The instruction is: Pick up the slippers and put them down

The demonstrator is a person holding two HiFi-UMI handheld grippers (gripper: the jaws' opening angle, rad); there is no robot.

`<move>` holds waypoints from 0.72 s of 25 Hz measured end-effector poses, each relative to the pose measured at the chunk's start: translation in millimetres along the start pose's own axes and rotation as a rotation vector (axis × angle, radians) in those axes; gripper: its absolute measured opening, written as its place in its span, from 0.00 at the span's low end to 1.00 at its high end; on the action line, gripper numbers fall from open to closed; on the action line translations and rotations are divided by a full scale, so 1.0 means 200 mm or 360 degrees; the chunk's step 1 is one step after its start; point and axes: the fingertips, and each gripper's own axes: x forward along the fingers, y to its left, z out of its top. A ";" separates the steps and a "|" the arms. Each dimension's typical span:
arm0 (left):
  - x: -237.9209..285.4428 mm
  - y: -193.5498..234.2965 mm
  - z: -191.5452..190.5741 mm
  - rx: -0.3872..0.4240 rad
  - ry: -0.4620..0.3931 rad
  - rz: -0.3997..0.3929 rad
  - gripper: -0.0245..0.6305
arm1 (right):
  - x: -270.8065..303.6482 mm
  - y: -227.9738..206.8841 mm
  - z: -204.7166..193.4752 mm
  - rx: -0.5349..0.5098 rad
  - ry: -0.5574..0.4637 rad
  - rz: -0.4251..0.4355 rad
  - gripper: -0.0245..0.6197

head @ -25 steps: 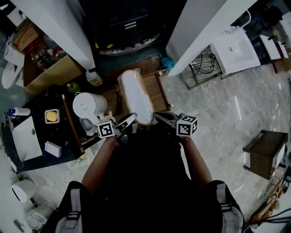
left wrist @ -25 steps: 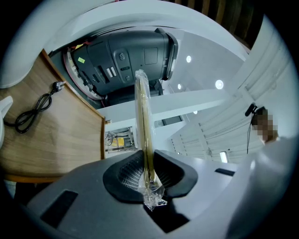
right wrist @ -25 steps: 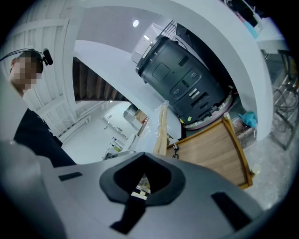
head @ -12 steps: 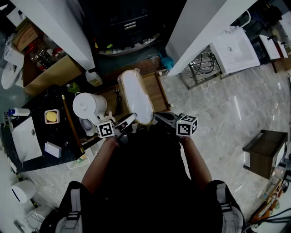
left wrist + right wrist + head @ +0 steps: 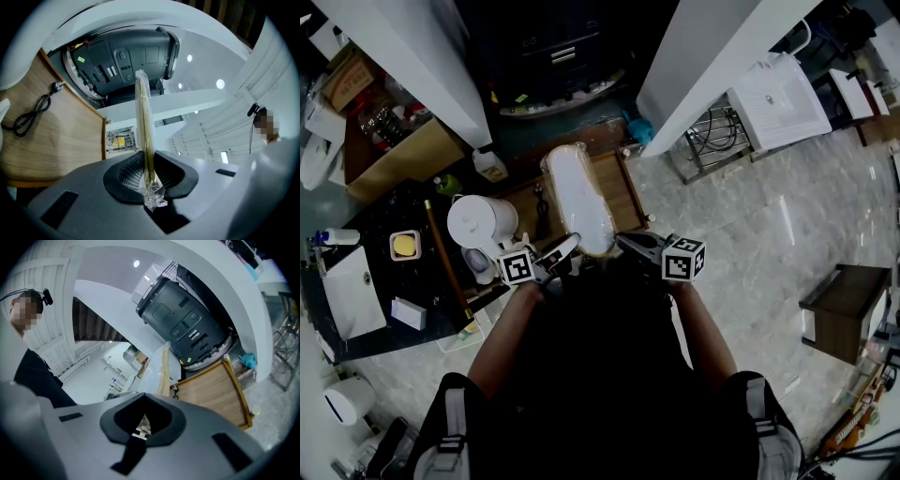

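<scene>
A pair of white slippers sealed in a clear plastic bag (image 5: 578, 199) is held level above a wooden tray (image 5: 625, 190), long axis pointing away from me. My left gripper (image 5: 566, 252) is shut on the bag's near left edge. In the left gripper view the package (image 5: 143, 112) stands edge-on, crumpled plastic pinched between the pads (image 5: 149, 180). My right gripper (image 5: 630, 245) is shut on the near right edge. In the right gripper view the package (image 5: 164, 369) runs out from the closed jaws (image 5: 142, 423).
A dark grey appliance (image 5: 562, 56) stands behind the tray between two white pillars (image 5: 694, 66). A black cable (image 5: 542, 211) lies on the tray. A white kettle (image 5: 481, 220) and a cluttered dark counter (image 5: 375, 309) are on the left, a wire rack (image 5: 717, 136) and marble floor on the right.
Both grippers and the package have kept their place. Only the head view has shifted slightly.
</scene>
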 end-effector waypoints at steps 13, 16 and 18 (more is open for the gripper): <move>0.01 0.06 0.02 -0.0014 -0.0010 0.0012 0.15 | -0.02 0.00 -0.01 0.0008 0.0005 -0.0023 0.05; 0.02 0.06 0.03 -0.0060 -0.0031 0.0004 0.15 | -0.02 0.00 -0.01 0.0002 0.0016 -0.0024 0.05; 0.02 0.07 0.02 -0.0066 -0.0027 0.0008 0.15 | -0.03 0.00 -0.01 -0.0002 0.0023 -0.0029 0.05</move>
